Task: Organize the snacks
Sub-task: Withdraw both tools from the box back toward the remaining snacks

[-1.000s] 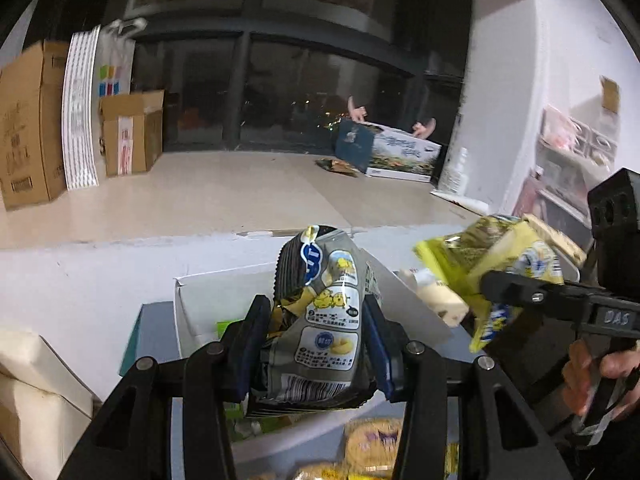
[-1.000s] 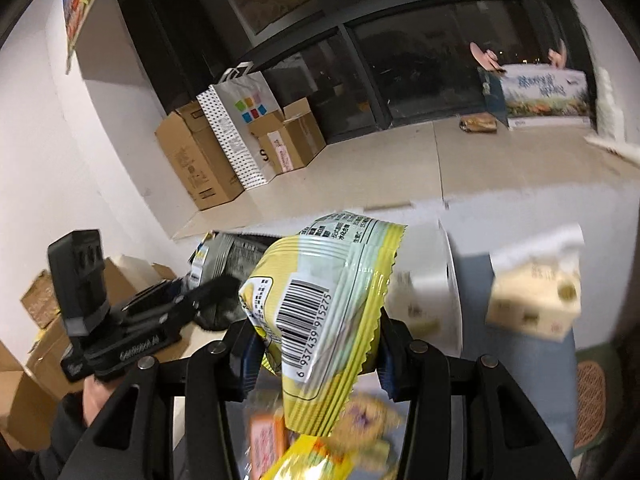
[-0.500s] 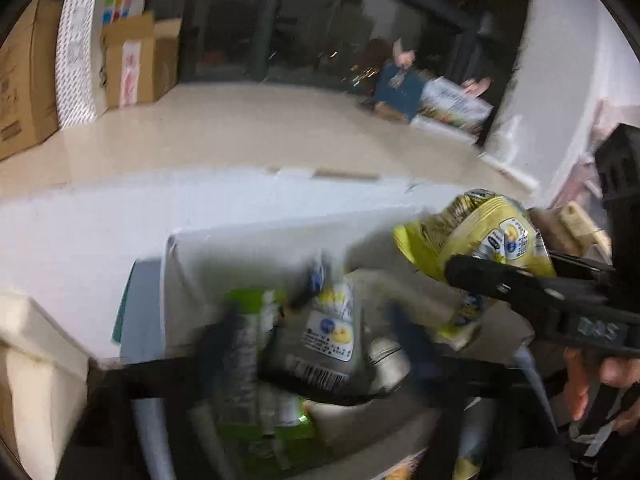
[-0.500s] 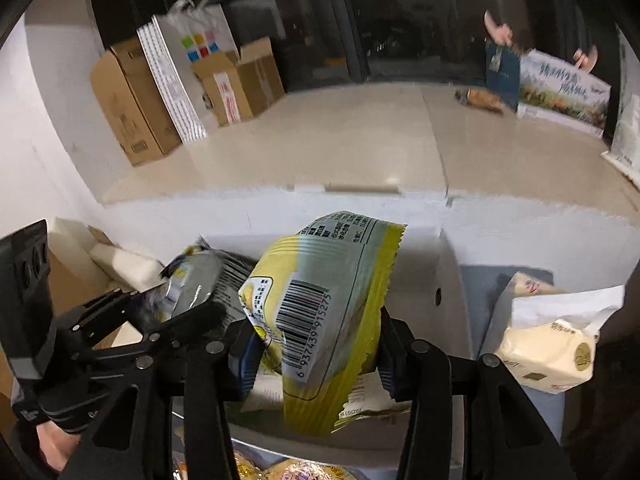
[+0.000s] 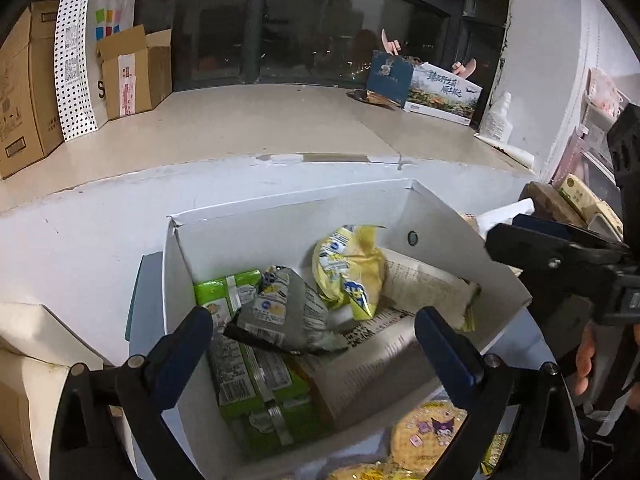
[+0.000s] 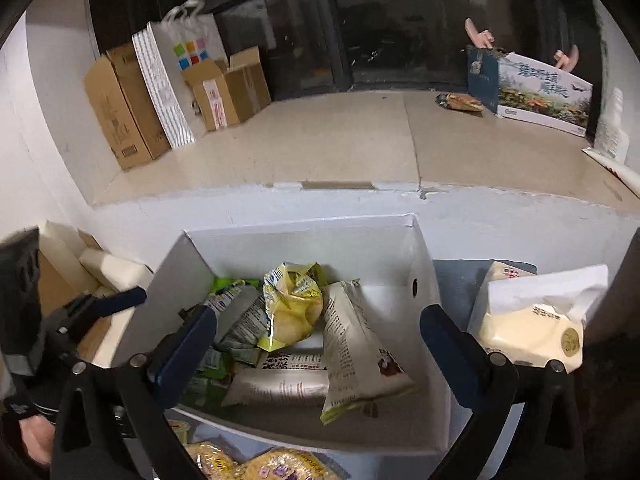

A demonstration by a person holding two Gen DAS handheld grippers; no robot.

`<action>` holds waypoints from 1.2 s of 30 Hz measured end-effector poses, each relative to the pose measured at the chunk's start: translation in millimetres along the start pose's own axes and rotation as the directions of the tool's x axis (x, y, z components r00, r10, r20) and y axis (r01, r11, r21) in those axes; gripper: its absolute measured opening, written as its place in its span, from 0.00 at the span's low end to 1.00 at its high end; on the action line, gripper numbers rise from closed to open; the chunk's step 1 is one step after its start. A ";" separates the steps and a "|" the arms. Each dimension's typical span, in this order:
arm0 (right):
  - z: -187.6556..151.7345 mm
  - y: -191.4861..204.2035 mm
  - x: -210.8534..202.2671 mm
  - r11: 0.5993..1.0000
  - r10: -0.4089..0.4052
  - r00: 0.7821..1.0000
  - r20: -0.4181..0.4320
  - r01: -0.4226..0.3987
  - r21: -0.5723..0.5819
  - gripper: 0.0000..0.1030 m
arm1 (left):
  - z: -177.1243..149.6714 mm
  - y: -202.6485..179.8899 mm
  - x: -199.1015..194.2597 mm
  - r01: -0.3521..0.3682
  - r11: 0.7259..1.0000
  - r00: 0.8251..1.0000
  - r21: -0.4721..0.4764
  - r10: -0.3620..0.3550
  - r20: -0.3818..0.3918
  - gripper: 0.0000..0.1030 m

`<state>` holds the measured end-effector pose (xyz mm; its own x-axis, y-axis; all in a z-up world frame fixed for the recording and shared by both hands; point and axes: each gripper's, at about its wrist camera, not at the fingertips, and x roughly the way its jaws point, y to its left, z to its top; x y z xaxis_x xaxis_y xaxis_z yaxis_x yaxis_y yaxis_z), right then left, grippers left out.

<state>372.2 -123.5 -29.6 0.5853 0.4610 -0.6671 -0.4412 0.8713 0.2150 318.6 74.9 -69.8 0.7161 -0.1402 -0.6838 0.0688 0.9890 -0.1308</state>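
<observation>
A white cardboard box (image 5: 472,240) (image 6: 424,264) holds several snack packets. The grey chip bag (image 5: 280,312) lies on green packets (image 5: 240,360), and the yellow chip bag (image 5: 350,270) (image 6: 292,304) lies beside it. White printed bags (image 6: 356,348) lie at the box's right. My left gripper (image 5: 312,344) is open and empty just above the box's near side. My right gripper (image 6: 316,344) is open and empty above the box; it also shows at the right of the left wrist view (image 5: 560,248).
Round yellow wrapped snacks (image 5: 428,436) (image 6: 280,464) lie in front of the box. A cream tissue pack (image 6: 532,328) sits to its right. White foam blocks (image 5: 36,344) stand at the left. Cardboard boxes (image 6: 120,108) and a paper bag (image 6: 180,76) stand on the ledge behind.
Both grippers have opened and dropped their bags: the grey bag from the left and the yellow bag from the right now lie in the white box.
</observation>
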 end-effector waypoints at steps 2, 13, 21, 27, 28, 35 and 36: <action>-4.7 1.6 -10.0 1.000 0.015 1.000 0.008 -0.015 0.003 1.00 | -3.0 -4.2 -9.8 0.014 1.000 1.000 0.010 -0.014 0.017 1.00; -55.7 25.4 -119.8 0.986 0.088 0.975 0.202 -0.056 -0.156 1.00 | -50.0 -34.0 -118.4 0.071 0.993 0.982 0.095 -0.086 0.169 1.00; -130.7 1.2 -179.7 0.991 0.132 0.971 0.199 -0.122 -0.060 1.00 | -99.8 -40.4 -166.5 0.131 0.989 0.971 0.070 -0.143 0.193 1.00; -193.4 -32.4 -181.5 0.992 0.082 0.992 0.096 -0.090 0.083 1.00 | -140.8 -51.2 -179.6 0.129 0.987 0.976 0.095 -0.144 0.164 1.00; -202.7 -36.8 -180.7 0.990 0.084 0.993 0.079 -0.092 0.106 1.00 | -146.9 -52.9 -180.2 0.143 0.985 0.975 0.099 -0.157 0.159 1.00; -263.2 -54.4 -169.8 0.979 0.068 0.997 -0.029 -0.061 0.193 1.00 | -176.7 -60.7 -170.8 0.170 0.984 0.976 0.051 -0.176 0.127 1.00; -269.8 -54.4 -166.1 0.980 0.061 0.997 -0.055 -0.050 0.191 1.00 | -179.6 -61.8 -168.2 0.177 0.983 0.977 0.043 -0.181 0.117 1.00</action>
<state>115.4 -292.9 -123.0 0.5191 0.5037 -0.6905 -0.3315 0.8633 0.3805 69.2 29.0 -75.6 0.7678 -0.3103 -0.5605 0.2241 0.9497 -0.2188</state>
